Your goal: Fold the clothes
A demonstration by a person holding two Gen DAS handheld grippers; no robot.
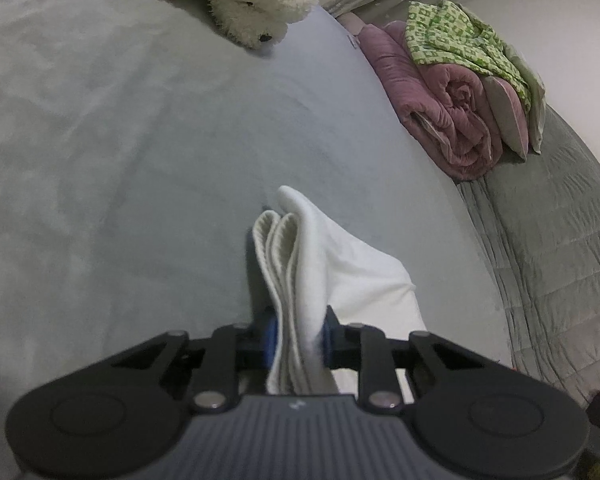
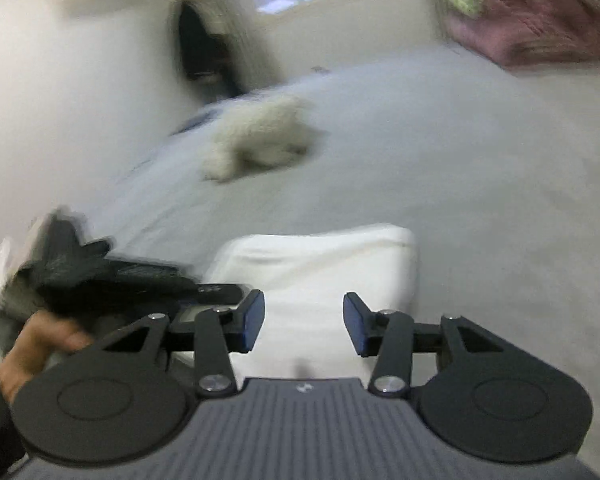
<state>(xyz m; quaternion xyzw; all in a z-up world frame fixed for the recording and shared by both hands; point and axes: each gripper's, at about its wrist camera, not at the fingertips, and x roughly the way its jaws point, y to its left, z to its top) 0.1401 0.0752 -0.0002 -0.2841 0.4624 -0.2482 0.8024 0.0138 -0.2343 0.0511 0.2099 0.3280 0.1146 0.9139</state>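
A white garment [image 1: 332,264] lies on the grey bed. Several of its layers, with a ribbed edge, stand bunched up between the blue pads of my left gripper [image 1: 300,336], which is shut on them. In the blurred right wrist view the same white garment [image 2: 320,264] lies folded flat on the bed just beyond my right gripper [image 2: 304,322]. That gripper is open, with nothing between its blue pads [image 2: 252,320]. At the left of that view a person's hand [image 2: 32,344] holds the black body of the left gripper [image 2: 100,272].
A cream plush dog [image 1: 244,0] lies at the far side of the grey bed [image 1: 100,140]. A rolled pink quilt [image 1: 452,112] with a green patterned cloth [image 1: 456,36] on top sits at the right. A grey quilted cover [image 1: 560,260] hangs down the bed's right side.
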